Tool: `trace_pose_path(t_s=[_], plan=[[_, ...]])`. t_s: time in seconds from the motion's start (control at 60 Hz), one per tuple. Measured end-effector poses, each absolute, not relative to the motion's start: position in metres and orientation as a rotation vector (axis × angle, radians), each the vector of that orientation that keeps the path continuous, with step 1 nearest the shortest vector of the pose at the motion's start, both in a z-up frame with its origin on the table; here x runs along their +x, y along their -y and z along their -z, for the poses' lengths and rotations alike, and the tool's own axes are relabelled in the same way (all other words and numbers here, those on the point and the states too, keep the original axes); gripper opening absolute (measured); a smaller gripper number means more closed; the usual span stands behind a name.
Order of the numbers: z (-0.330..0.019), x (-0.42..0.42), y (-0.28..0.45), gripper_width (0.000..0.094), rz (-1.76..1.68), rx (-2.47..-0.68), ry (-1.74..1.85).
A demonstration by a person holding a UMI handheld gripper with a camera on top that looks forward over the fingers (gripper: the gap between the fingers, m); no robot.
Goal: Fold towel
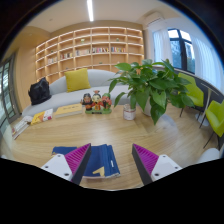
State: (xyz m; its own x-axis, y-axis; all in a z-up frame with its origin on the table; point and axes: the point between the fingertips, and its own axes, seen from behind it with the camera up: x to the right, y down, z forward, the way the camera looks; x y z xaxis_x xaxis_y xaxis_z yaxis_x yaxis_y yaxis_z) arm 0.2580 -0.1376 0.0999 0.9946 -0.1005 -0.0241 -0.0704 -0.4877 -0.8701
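the towel [97, 160], blue with a pale band, lies flat on the wooden table [60, 135], reaching in between the fingers from the left pad, well short of the potted plant [150, 85] beyond. the gripper [112, 162] hangs open above it, holding nothing. it looks soft, light and limp, so i'd pinch a corner or an edge and expect it to drape.

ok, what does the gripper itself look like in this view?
Gripper: two white fingers, each with a magenta ribbed pad on its inner face, tapering to a point. No cables, markings or sleeve visible. A blue towel shows between the open fingers.
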Motion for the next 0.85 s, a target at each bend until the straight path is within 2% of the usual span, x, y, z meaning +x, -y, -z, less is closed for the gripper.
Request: trace_pose_path(t_s=[0.217,0.5,0.85], plan=[[-0.135,0.227,0.208,0.0848,0.040,-2.088,-0.007],[-0.150,0.177,0.312,0.0852,-0.005,-2.122,0.074],[-0.167,0.169,0.352,0.0854,0.001,-2.096,0.104]])
